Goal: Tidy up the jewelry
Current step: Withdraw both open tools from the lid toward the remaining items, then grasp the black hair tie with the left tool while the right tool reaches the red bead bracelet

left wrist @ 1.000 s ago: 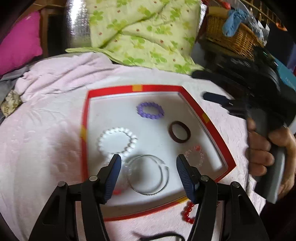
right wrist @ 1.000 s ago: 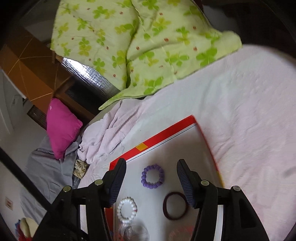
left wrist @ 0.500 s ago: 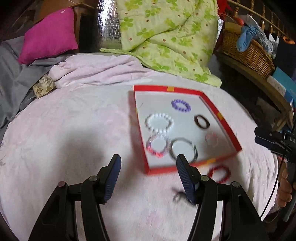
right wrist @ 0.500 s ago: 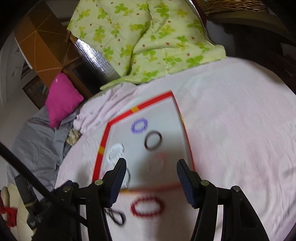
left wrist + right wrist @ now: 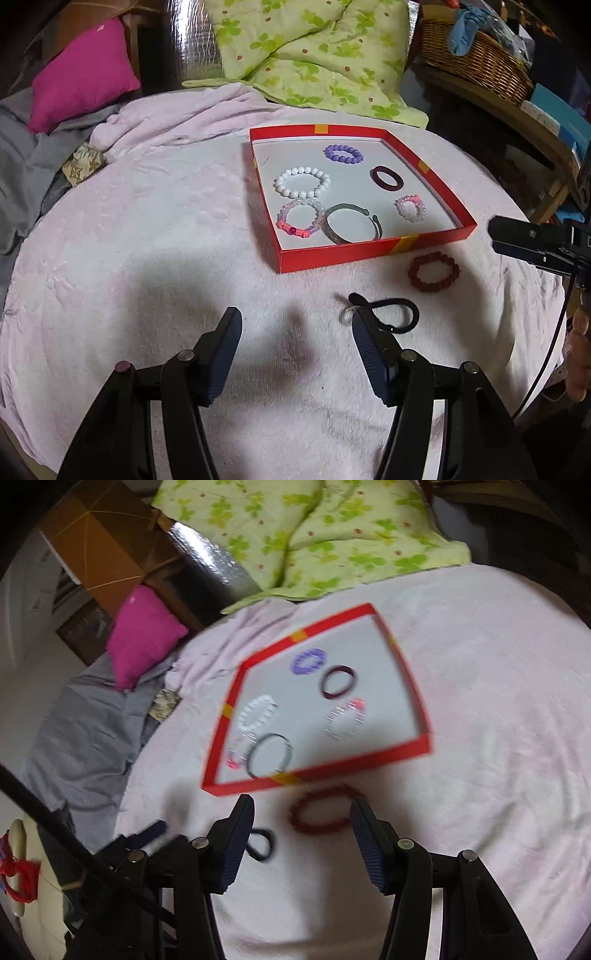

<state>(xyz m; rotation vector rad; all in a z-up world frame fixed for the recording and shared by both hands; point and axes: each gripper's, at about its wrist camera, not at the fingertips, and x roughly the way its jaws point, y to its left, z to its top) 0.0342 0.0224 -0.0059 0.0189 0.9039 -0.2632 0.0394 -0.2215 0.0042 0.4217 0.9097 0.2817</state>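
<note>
Right wrist view showed the right gripper point(image 5: 301, 834) just above the red bead bracelet point(image 5: 323, 808), likely to grab it. Its jaws had just been closing a little but gripped nothing. The bracelet lay outside the red tray point(image 5: 317, 764). The left gripper point(image 5: 295, 354) was open and empty.

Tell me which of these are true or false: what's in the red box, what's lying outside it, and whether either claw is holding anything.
1. The dark red bead bracelet lies inside the red box. False: it lies on the pink blanket, in front of the box.
2. The white bead bracelet is in the box. True.
3. The left gripper holds the black carabiner. False: its jaws are open and empty.
4. The right gripper holds nothing. True.
</note>
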